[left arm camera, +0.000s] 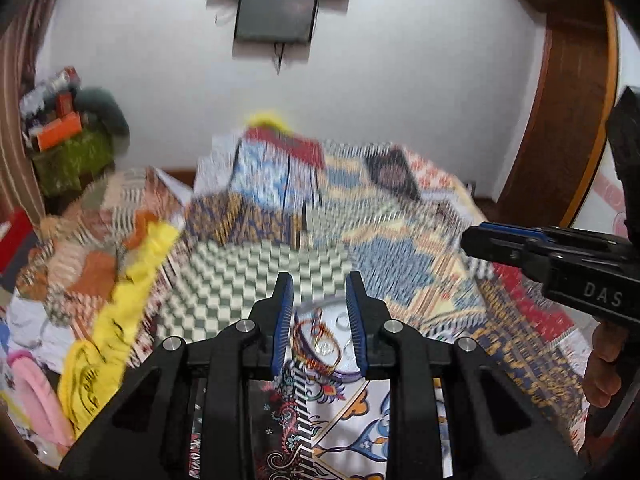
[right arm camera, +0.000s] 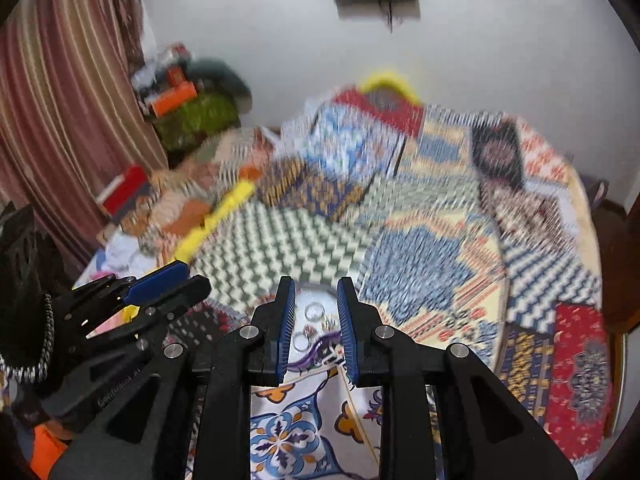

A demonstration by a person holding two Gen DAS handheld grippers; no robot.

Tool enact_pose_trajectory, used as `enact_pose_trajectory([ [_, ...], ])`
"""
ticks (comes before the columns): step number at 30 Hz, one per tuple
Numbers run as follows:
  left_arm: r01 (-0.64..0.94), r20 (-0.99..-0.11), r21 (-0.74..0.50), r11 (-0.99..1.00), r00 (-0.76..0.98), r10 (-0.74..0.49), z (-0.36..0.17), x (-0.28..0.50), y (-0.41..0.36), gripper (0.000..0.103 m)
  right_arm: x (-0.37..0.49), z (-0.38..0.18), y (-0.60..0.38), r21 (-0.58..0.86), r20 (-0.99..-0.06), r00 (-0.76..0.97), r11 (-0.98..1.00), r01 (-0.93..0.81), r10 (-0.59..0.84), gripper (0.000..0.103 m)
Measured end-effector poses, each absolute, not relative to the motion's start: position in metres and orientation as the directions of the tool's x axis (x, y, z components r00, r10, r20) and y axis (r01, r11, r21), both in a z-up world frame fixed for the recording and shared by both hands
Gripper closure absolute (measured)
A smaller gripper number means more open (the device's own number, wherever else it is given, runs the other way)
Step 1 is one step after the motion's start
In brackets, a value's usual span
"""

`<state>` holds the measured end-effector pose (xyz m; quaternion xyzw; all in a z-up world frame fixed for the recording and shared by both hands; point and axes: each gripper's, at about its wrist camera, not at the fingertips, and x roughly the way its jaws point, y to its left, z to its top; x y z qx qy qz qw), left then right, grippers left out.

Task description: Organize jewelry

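Note:
A round silver plate (left arm camera: 340, 312) lies on the patterned bedspread just ahead of both grippers. On it are bangles (left arm camera: 316, 336) in red and gold and small silver rings (right arm camera: 314, 311). My left gripper (left arm camera: 318, 320) is open above the plate, with nothing between its blue pads. My right gripper (right arm camera: 316, 320) is open too, over the same plate (right arm camera: 312, 296), empty. Each gripper shows in the other's view: the right one (left arm camera: 560, 252) at the right edge, the left one (right arm camera: 132, 304) at the left. Both views are motion-blurred.
A bed (right arm camera: 420, 220) covered in a patchwork of patterned cloths fills the scene. A yellow garment (left arm camera: 120, 308) lies on its left side. A cluttered stand (left arm camera: 68, 136) is by the curtain at back left. A white wall is behind, a wooden frame (left arm camera: 568, 112) at right.

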<state>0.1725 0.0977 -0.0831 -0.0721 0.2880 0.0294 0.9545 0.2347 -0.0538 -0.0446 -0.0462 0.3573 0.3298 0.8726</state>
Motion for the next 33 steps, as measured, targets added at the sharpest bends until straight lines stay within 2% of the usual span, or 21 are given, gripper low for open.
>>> enact_pose_trajectory([
  [2,-0.093,-0.486,-0.095,0.991,0.873,0.035,-0.06,0.153,0.09,0.076,0.214,-0.025,-0.064,0.121,-0.589,0.593,0.785,-0.607,0.549,0.084],
  [8,-0.082,-0.3,-0.071,0.994,0.952,0.057,-0.011,0.096,0.072,0.058,0.153,0.017,-0.091,0.065,-0.395,0.715,0.794,-0.604,0.577,0.082],
  [10,-0.082,-0.252,-0.067,0.994,0.966,0.063,-0.001,0.08,0.067,0.052,0.133,0.027,-0.098,0.038,-0.332,0.751,0.804,-0.594,0.571,0.072],
  [12,-0.087,-0.211,-0.057,0.995,0.975,0.073,0.007,0.065,0.063,0.046,0.12,0.033,-0.103,0.03,-0.277,0.776,0.812,-0.583,0.567,0.05],
  [13,-0.096,-0.189,-0.053,0.994,0.978,0.085,0.011,0.056,0.061,0.039,0.109,0.037,-0.107,0.026,-0.235,0.793,0.819,-0.573,0.562,0.046],
  [15,-0.117,-0.154,-0.054,0.992,0.982,0.108,0.016,0.044,0.059,0.026,0.097,0.042,-0.112,0.02,-0.185,0.816,0.832,-0.554,0.548,0.029],
  [16,-0.124,-0.141,-0.058,0.991,0.983,0.115,0.018,0.038,0.059,0.019,0.092,0.044,-0.115,0.021,-0.163,0.827,0.84,-0.542,0.538,0.025],
  [17,-0.132,-0.13,-0.063,0.989,0.984,0.123,0.019,0.032,0.059,0.016,0.089,0.046,-0.116,0.025,-0.15,0.834,0.845,-0.534,0.531,0.02],
  [19,-0.142,-0.116,-0.071,0.987,0.984,0.134,0.021,0.024,0.059,0.012,0.085,0.048,-0.119,0.036,-0.132,0.842,0.851,-0.524,0.524,0.017],
  [21,-0.15,-0.11,-0.071,0.986,0.984,0.141,0.021,0.02,0.059,0.011,0.085,0.048,-0.119,0.047,-0.139,0.84,0.851,-0.524,0.525,0.01],
  [23,-0.156,-0.105,-0.062,0.986,0.983,0.149,0.021,0.016,0.057,0.01,0.087,0.046,-0.117,0.05,-0.143,0.844,0.855,-0.515,0.517,0.007],
  [33,-0.156,-0.106,-0.024,0.987,0.982,0.153,0.019,0.009,0.043,0.01,0.076,0.044,-0.119,0.031,-0.16,0.853,0.866,-0.499,0.497,0.007],
])
